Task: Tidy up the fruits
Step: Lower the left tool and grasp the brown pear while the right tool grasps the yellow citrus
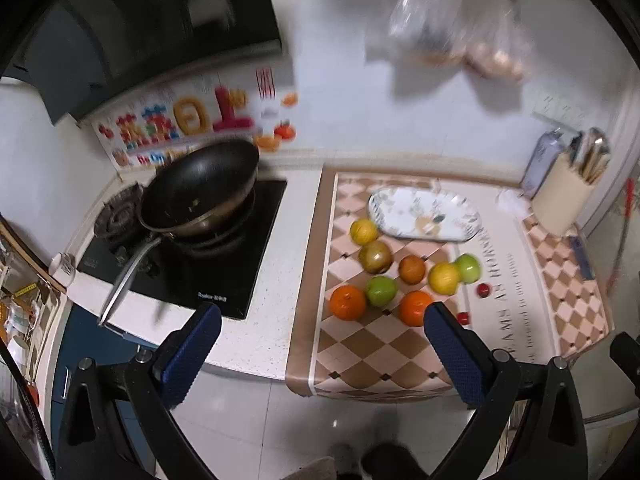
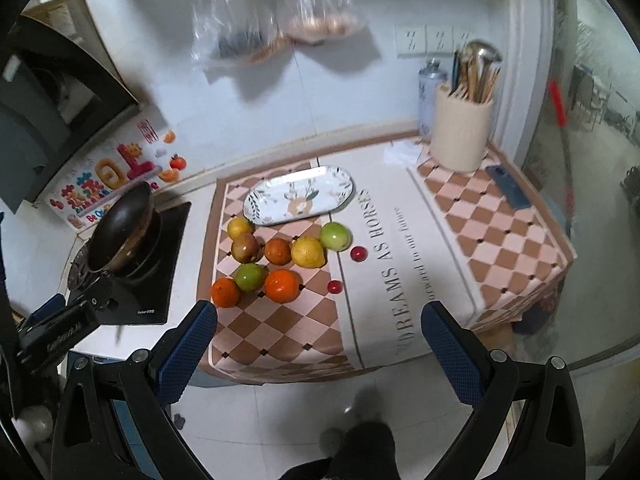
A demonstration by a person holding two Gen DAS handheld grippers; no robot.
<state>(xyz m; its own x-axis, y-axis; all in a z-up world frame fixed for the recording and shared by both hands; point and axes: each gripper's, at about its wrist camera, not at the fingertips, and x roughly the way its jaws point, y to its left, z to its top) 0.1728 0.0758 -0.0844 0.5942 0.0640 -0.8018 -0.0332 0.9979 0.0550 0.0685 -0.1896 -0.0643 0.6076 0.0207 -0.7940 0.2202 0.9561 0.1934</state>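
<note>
Left wrist view: left gripper (image 1: 322,334) fingers spread wide, holding nothing, above the counter edge. Fruits (image 1: 404,270) sit clustered on the checkered mat (image 1: 360,348), just in front of the empty oval plate (image 1: 424,213). Wok (image 1: 200,192) on stove at left.

Right wrist view: right gripper (image 2: 318,330) fingers apart, empty, held back from the mat (image 2: 280,328). Fruits (image 2: 276,260) lie beside the plate (image 2: 300,196); two small red ones (image 2: 358,253) sit apart to the right.

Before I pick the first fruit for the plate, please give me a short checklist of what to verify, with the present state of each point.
1. Left gripper open and holding nothing: ok.
2. Right gripper open and holding nothing: ok.
3. Plate has no fruit on it: ok.
4. Fruits all on the checkered mat, none on the plate yet: ok.
5. Nearest orange free to grasp: not ok, a green apple crowds it.
6. Grippers near the fruit: not ok, both hang off the counter's front edge.
</note>
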